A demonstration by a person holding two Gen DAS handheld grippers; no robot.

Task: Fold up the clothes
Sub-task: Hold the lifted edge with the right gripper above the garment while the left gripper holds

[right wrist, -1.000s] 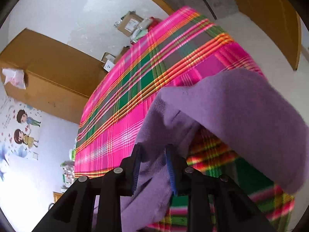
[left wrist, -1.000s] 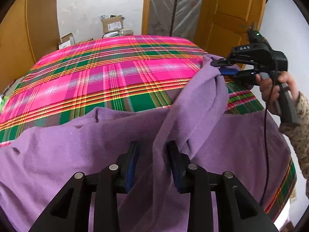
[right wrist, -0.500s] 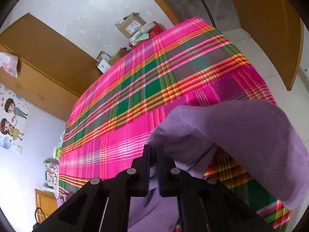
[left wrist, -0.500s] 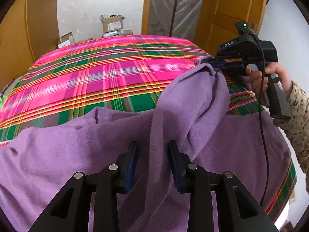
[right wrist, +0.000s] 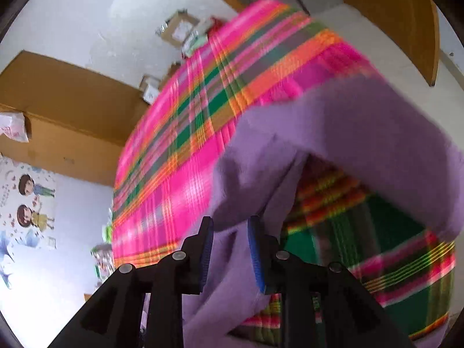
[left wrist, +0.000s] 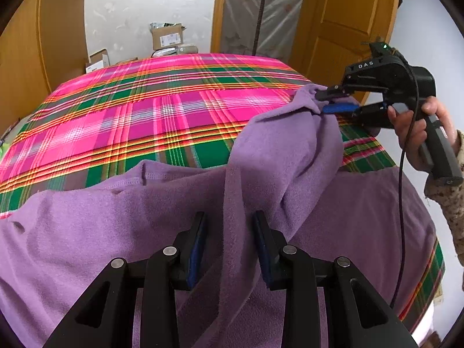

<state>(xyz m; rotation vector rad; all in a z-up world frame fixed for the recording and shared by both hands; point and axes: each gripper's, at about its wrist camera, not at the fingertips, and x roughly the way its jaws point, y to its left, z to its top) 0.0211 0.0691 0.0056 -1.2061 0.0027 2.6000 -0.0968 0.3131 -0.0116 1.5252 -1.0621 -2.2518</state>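
Plaid bedspread [left wrist: 162, 107] beneath purple garment [left wrist: 87, 226]

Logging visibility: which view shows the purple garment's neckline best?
Left wrist view: the purple garment lies spread on the plaid cloth, its neckline sharp. The right wrist view is blurred, showing only a lifted fold, no neckline.

The right wrist view is motion-blurred: the plaid bedspread [right wrist: 185, 150] stripes smear and the cardboard boxes [right wrist: 177, 30] carry no legible detail. The purple garment [left wrist: 121, 220] runs off the lower edge of the left wrist view. The person's sleeve [left wrist: 452, 208] is cut by the right edge.
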